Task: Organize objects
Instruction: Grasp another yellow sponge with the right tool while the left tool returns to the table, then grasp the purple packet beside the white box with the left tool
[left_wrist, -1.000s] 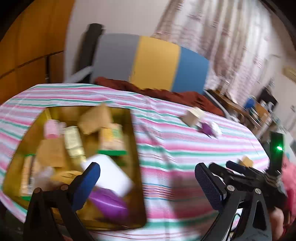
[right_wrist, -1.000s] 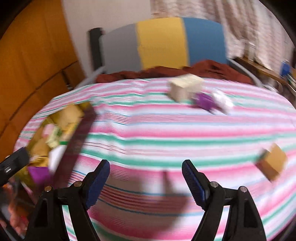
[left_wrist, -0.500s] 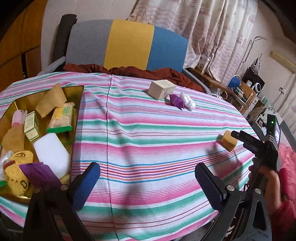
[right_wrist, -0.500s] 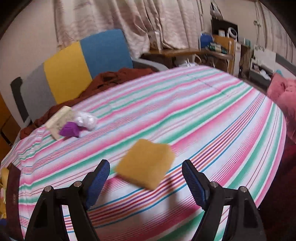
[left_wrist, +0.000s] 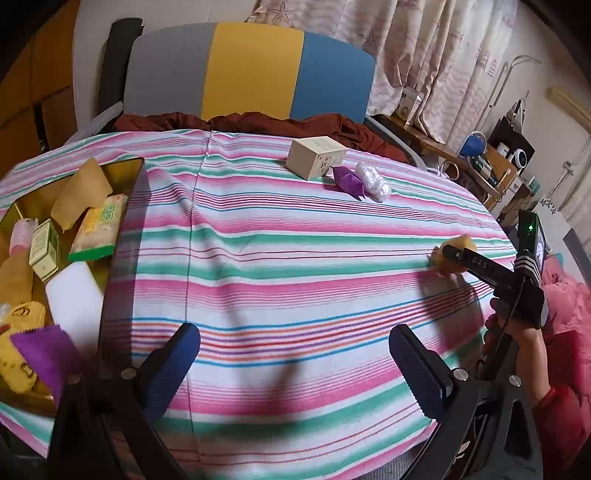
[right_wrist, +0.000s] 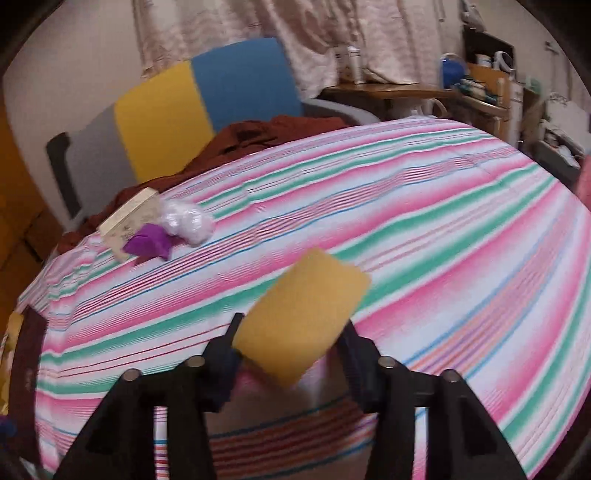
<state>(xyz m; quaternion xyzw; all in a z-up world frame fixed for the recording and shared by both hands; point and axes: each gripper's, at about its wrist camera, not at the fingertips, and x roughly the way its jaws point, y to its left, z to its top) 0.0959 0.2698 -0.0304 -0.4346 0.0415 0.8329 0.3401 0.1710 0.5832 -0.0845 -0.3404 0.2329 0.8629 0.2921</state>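
The right gripper (right_wrist: 290, 345) is pinching the yellow sponge (right_wrist: 303, 317) just above the striped tablecloth (right_wrist: 443, 236), presumably bound for the gold tray (left_wrist: 122, 170), while the left gripper (left_wrist: 295, 362) is hanging wide and empty, waiting.

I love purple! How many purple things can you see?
2. One purple wrapped piece lies on the striped cloth by the cream box. One purple paper piece sits in the gold tray on the left. More may hide under the pile there.
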